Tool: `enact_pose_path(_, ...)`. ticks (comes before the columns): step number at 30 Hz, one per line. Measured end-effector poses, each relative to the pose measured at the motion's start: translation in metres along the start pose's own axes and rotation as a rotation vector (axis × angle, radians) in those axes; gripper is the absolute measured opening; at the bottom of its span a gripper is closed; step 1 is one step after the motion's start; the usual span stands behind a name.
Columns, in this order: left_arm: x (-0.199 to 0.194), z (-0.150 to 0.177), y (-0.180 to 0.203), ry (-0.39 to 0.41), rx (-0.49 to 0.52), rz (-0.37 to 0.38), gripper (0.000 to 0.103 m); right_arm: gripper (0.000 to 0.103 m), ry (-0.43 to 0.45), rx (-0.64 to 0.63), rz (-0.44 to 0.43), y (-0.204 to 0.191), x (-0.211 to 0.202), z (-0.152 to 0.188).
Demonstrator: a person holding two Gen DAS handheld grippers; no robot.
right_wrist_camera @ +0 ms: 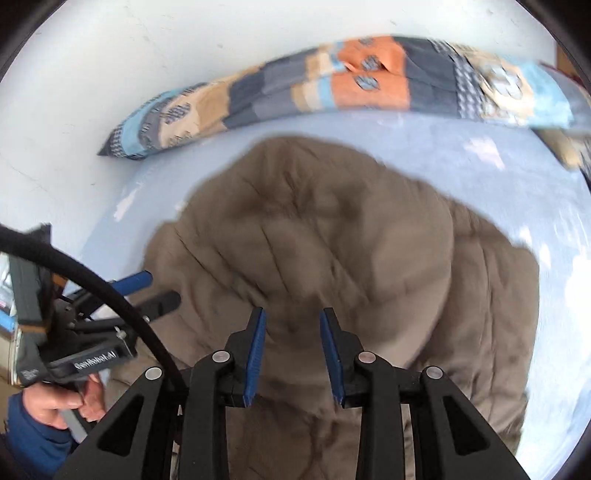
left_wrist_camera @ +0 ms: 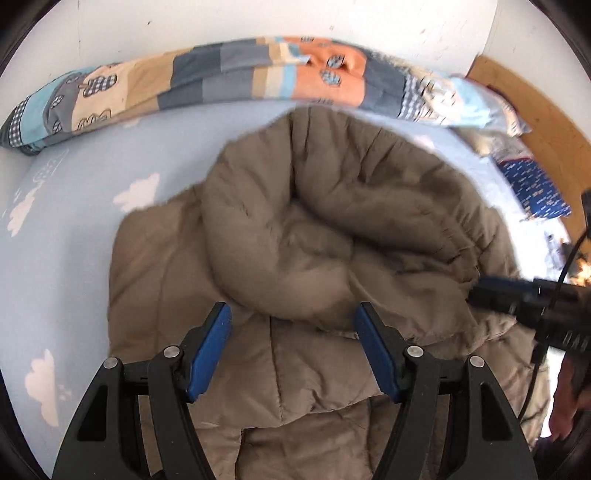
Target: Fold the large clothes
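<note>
Brown padded coat (left_wrist_camera: 295,229) lies bunched on bed; both grippers' fingers (left_wrist_camera: 210,347) open, empty.

A patchwork quilt (left_wrist_camera: 236,74) lies along the white wall (left_wrist_camera: 184,22) on a cloud-print sheet (left_wrist_camera: 55,240).

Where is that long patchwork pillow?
In both views the patchwork pillow lies along the white wall, at the bed's far edge beyond the brown coat.
</note>
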State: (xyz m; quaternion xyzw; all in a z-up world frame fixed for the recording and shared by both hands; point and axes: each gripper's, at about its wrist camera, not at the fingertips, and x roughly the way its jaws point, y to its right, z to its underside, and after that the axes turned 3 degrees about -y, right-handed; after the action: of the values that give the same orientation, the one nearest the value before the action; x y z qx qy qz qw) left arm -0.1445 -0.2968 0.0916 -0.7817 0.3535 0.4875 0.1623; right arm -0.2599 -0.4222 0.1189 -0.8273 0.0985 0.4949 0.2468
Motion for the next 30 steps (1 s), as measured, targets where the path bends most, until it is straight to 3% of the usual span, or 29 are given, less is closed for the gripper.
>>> enact_pose_path(3, 0.013, 0.009, 0.003, -0.017, -0.002, -0.03, 0.071, 0.033, -0.042, 0.015, 0.028, 0.007, 0.026, 0.014)
enact_pose_path(7, 0.008, 0.016, 0.006, 0.011, 0.003, -0.061, 0.071, 0.033, -0.024, 0.053, 0.012, 0.016, 0.041, 0.023)
enact_pose_path(10, -0.016, 0.03, 0.001, 0.058, -0.031, -0.016, 0.071, 0.033, -0.026, 0.054, 0.02, 0.011, 0.025, 0.022)
enact_pose_path(13, -0.049, 0.055, 0.001, 0.114, -0.014, 0.003, 0.071, 0.033, 0.034, 0.054, -0.055, 0.006, -0.014, 0.031)
enact_pose_path(19, -0.097, 0.123, -0.003, 0.146, -0.003, 0.035, 0.071, 0.036, 0.088, 0.053, -0.076, 0.007, -0.077, 0.099)
enact_pose_path(22, -0.11, 0.159, -0.004, 0.166, -0.02, 0.007, 0.071, 0.036, 0.095, 0.093, -0.094, 0.017, -0.09, 0.14)
enact_pose_path(25, -0.114, 0.193, -0.004, 0.184, -0.055, -0.035, 0.071, 0.036, 0.084, 0.101, -0.05, 0.019, -0.096, 0.175)
enact_pose_path(30, -0.111, 0.244, -0.003, 0.146, -0.123, -0.067, 0.071, 0.036, 0.082, 0.104, -0.019, 0.021, -0.1, 0.221)
